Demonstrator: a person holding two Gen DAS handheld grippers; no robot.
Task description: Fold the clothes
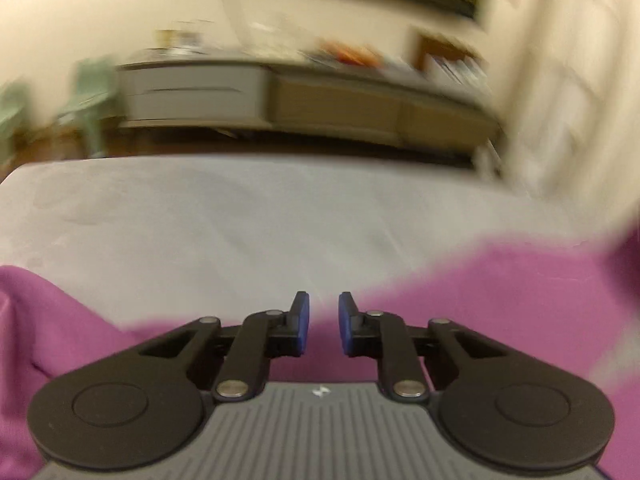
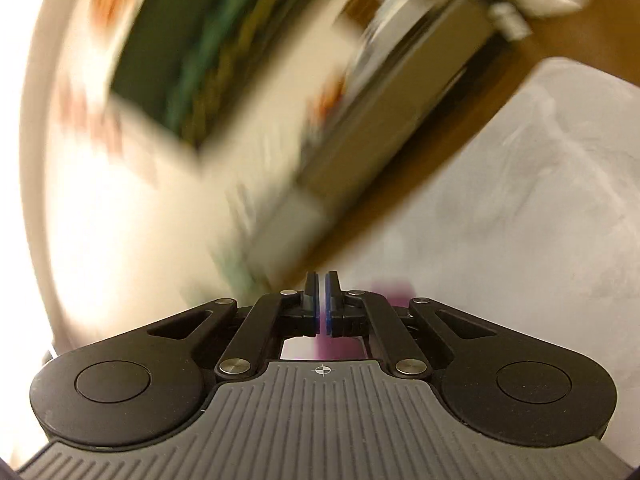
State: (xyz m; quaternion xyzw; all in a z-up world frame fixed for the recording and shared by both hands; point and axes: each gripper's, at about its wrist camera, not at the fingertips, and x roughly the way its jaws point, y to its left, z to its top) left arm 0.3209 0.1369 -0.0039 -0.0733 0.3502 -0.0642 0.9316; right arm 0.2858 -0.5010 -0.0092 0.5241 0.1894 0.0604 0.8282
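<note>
The purple garment (image 1: 460,300) lies spread on the pale grey counter (image 1: 240,216), along its near edge under the left claw (image 1: 322,322), with cloth reaching out to both sides of the left wrist view. That claw stands open, its blue pads (image 1: 303,320) apart with nothing between them, hovering just above the fabric.

The right claw (image 2: 322,308) is closed or very nearly so, the pads almost meeting; a strip of purple (image 2: 390,292) shows just behind the fingers and below them, but I cannot tell whether any cloth is pinched in the narrow slit. This view is tilted hard and blurred.

The garment looks soft, thin and light (it bunches into a rounded fold at the left). It should drape and sag from wherever it is held, so a hem, corner or seam edge is the better place to grip than the flat middle, and a pinch of one layer may drag others along.

Much is hidden: the garment's kind, its outline, sleeves or collar, and how many folds it already has are all cut off by the claw bodies and the frame. The furniture (image 1: 280,96) beyond the counter's far edge is smeared.
</note>
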